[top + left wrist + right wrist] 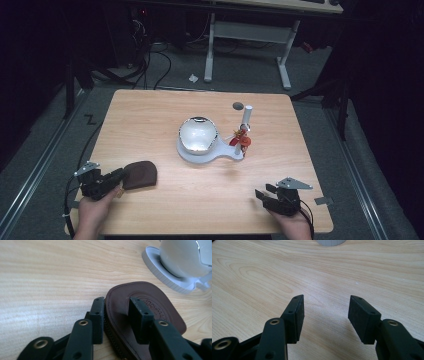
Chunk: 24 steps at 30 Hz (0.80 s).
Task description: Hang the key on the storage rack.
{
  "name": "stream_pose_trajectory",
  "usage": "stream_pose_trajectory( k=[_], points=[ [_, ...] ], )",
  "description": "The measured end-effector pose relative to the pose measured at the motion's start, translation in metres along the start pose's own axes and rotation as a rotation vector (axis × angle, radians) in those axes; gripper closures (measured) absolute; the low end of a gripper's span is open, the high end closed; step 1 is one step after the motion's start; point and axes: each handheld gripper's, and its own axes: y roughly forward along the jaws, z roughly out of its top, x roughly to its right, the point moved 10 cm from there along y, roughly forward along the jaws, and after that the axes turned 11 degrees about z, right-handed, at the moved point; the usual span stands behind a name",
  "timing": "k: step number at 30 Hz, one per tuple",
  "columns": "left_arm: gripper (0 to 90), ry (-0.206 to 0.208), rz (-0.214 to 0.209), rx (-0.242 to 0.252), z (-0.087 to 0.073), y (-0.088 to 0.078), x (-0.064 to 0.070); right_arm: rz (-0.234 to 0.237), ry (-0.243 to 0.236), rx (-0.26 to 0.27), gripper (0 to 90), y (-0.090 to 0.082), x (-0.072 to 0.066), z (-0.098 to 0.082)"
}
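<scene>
Lying flat near the front left corner of the wooden table (165, 107) is a brown leather pouch (140, 174), rounded in outline with one broad curved end. In the left gripper view its stitched rim runs dark around the edge, and a round embossed mark sits in the middle of the upper face. The leather is smooth and matt, a deep chocolate brown against the pale wood grain.

Beyond it, near the table's centre, stands a shiny domed silver object (198, 133) on a pale grey base (210, 153), with a white upright post (246, 117) and a small red piece (243, 140) beside it.

At the pouch's near end is the left gripper (117, 315), held low in the left hand (92, 212) and pointing across the table toward the right. One jaw stands just outside the pouch's rim, the other rests over its upper face; whether the pads actually press the leather I cannot tell.

Well apart from the pouch, at the front right of the table, is the right gripper (325, 315), held in the right hand (295, 227). Its jaws stand wide apart with bare wood between them.
</scene>
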Motion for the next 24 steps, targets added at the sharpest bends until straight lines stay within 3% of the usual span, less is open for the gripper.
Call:
stream_pose_trajectory(
  k=[4, 7, 16, 24],
  points=[
    [63.9, -0.007, -0.005, -0.007, -0.0004, 0.0008, -0.0006, -0.005, 0.007, 0.001, 47.3, -0.0001, 0.0028, -0.0007],
    [67.1, 0.019, 0.007, 0.007, -0.0010, 0.0006, 0.0014, -0.005, 0.007, 0.006, 47.4, -0.0015, 0.0027, -0.0003],
    [69.8, 0.035, 0.030, 0.019, -0.0018, 0.0001, 0.0027, 0.001, 0.002, 0.001, 46.9, 0.0006, 0.0019, 0.0000],
    [71.9, 0.080, 0.073, 0.047, -0.0023, -0.0011, 0.0051, 0.006, 0.002, 0.003, 46.8, 0.0003, 0.0032, -0.0011]
  ],
)
